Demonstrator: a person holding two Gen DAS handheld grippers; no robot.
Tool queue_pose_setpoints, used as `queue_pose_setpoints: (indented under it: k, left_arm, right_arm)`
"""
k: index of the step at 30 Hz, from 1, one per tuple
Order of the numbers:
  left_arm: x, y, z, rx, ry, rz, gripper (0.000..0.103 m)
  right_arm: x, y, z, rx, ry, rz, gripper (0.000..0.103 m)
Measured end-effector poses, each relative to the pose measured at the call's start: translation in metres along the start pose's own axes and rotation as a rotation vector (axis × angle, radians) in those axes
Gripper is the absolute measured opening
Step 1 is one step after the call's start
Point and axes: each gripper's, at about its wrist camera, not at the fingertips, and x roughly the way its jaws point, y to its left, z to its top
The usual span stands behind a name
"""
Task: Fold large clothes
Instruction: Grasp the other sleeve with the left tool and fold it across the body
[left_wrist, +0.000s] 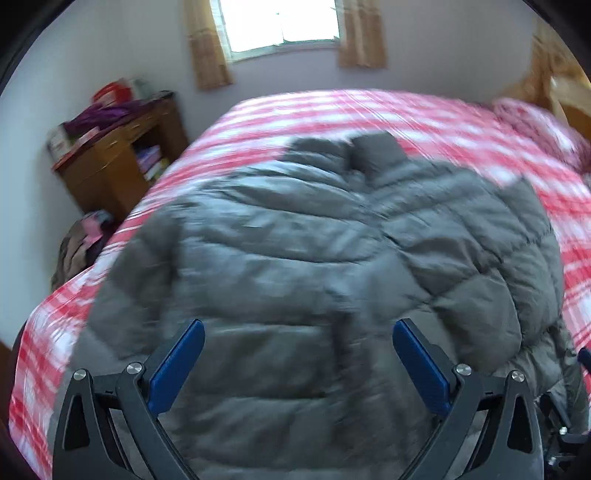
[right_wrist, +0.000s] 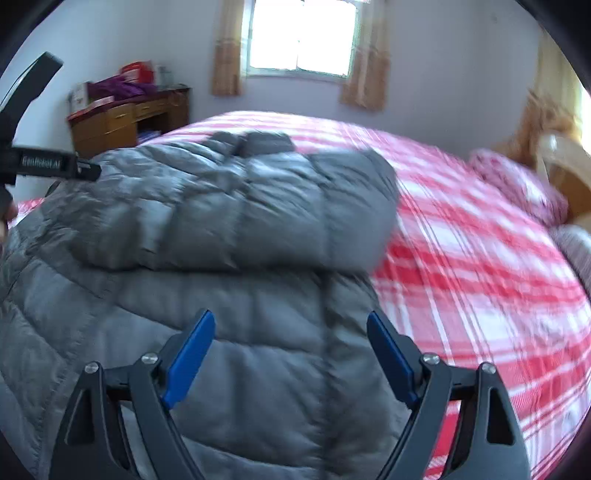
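While both tools (left_wrist: 298, 334) (right_wrist: 291, 325) gape empty, the jacket (left_wrist: 314, 258) lies lengthwise, collar toward the window (left_wrist: 282, 22).

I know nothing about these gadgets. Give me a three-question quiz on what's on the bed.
1. True or false: the left hand-held gripper is clamped on the grey puffer jacket.
2. The bedspread pattern is: A) blue stripes B) red-and-white plaid C) plain green.
3. Fill in: a sleeve lies folded ____ the jacket's body.

Key: 1 false, its jaws are open; 2 B; 3 across.
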Motion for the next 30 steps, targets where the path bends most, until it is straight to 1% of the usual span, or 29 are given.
queue_pose_setpoints:
  k: [1, 2, 3, 4, 5, 6, 7, 8, 11, 16, 20, 21, 24, 25, 26, 28, 29, 30]
  left_arm:
    - [0.006, -0.008, 0.000, 0.008, 0.011, 0.001, 0.098]
    - [0.015, -0.019, 0.000, 0.018, 0.028, -0.007, 0.084]
    - [0.022, -0.024, 0.000, 0.026, 0.051, -0.021, 0.062]
    - [0.025, -0.025, 0.001, 0.027, 0.067, -0.036, 0.050]
    - [0.029, -0.028, 0.001, 0.027, 0.087, -0.069, 0.028]
    - [0.029, -0.028, 0.001, 0.029, 0.089, -0.070, 0.026]
    - [0.024, -0.028, 0.001, 0.037, 0.073, -0.067, 0.023]
    - [0.020, -0.028, 0.001, 0.044, 0.062, -0.070, 0.016]
    - [-0.002, -0.013, 0.002, 0.060, 0.008, -0.039, 0.015]
    - [-0.025, 0.018, -0.002, 0.064, -0.040, 0.045, 0.015]
    - [-0.019, 0.031, -0.007, 0.106, -0.062, 0.130, 0.015]
    - [-0.013, 0.033, -0.009, 0.111, -0.057, 0.158, 0.015]
    - [0.009, 0.039, -0.013, 0.094, -0.020, 0.186, 0.017]
    - [0.015, 0.038, -0.013, 0.087, -0.003, 0.180, 0.020]
    - [0.018, 0.038, -0.013, 0.086, 0.008, 0.176, 0.024]
    - [0.019, 0.035, -0.014, 0.090, 0.011, 0.167, 0.029]
    - [0.015, 0.034, -0.013, 0.096, 0.001, 0.170, 0.040]
    - [0.008, 0.034, -0.011, 0.097, -0.024, 0.187, 0.054]
  right_arm:
    - [0.002, -0.008, -0.003, 0.030, 0.012, 0.004, 0.087]
    - [0.004, -0.014, -0.005, 0.058, 0.016, 0.009, 0.087]
    - [0.003, -0.018, -0.006, 0.076, 0.017, 0.015, 0.087]
    - [0.003, -0.021, -0.007, 0.096, 0.016, 0.024, 0.089]
    - [0.003, -0.023, -0.008, 0.109, 0.016, 0.030, 0.091]
    - [0.002, -0.025, -0.008, 0.115, 0.017, 0.033, 0.091]
    - [0.003, -0.025, -0.008, 0.121, 0.019, 0.035, 0.091]
    - [0.004, -0.025, -0.008, 0.123, 0.023, 0.037, 0.092]
    - [0.011, -0.029, -0.010, 0.132, 0.037, 0.043, 0.092]
    - [0.016, -0.028, -0.014, 0.134, 0.060, 0.033, 0.092]
    - [0.018, -0.025, -0.017, 0.120, 0.066, 0.019, 0.095]
    - [0.019, -0.025, -0.017, 0.118, 0.069, 0.019, 0.095]
    - [0.023, -0.026, -0.017, 0.124, 0.093, 0.034, 0.095]
    - [0.024, -0.031, -0.017, 0.143, 0.102, 0.045, 0.092]
    - [0.022, -0.038, -0.017, 0.181, 0.098, 0.047, 0.092]
    - [0.017, -0.054, -0.020, 0.257, 0.083, 0.038, 0.092]
    - [0.015, -0.060, -0.022, 0.285, 0.083, 0.034, 0.092]
    - [0.014, -0.064, -0.024, 0.296, 0.094, 0.029, 0.092]
